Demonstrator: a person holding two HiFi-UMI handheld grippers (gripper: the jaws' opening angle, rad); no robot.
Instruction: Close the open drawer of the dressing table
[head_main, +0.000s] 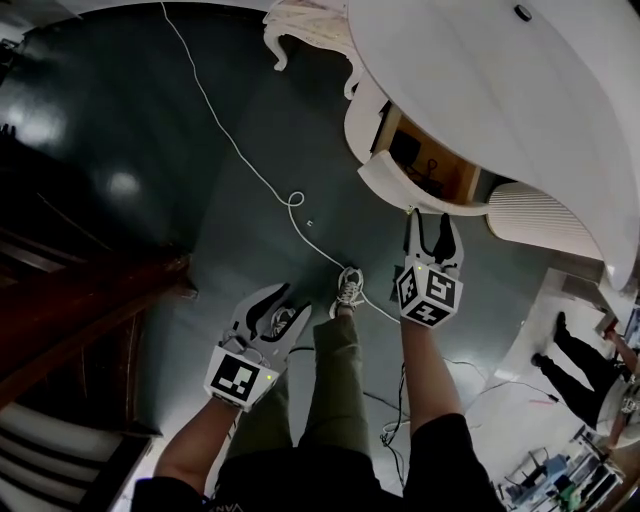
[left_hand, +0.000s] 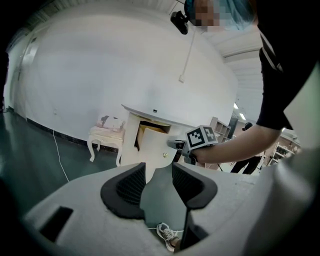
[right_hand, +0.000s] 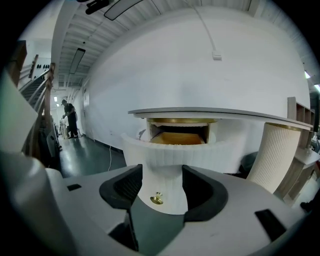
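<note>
The white dressing table fills the upper right of the head view, with its curved drawer pulled out and the wooden inside showing. My right gripper points straight at the drawer front. Its jaws stand open around the lower middle of that front, with the small brass knob between them; the pads do not press on it. My left gripper hangs lower and to the left over the floor, open and empty. From the left gripper view I see the table and the right gripper's marker cube ahead.
A white cable runs across the dark floor. A white stool with a pink cushion stands left of the table, and a ribbed white pedestal to its right. Dark wooden stairs lie at the left. A person stands at the lower right.
</note>
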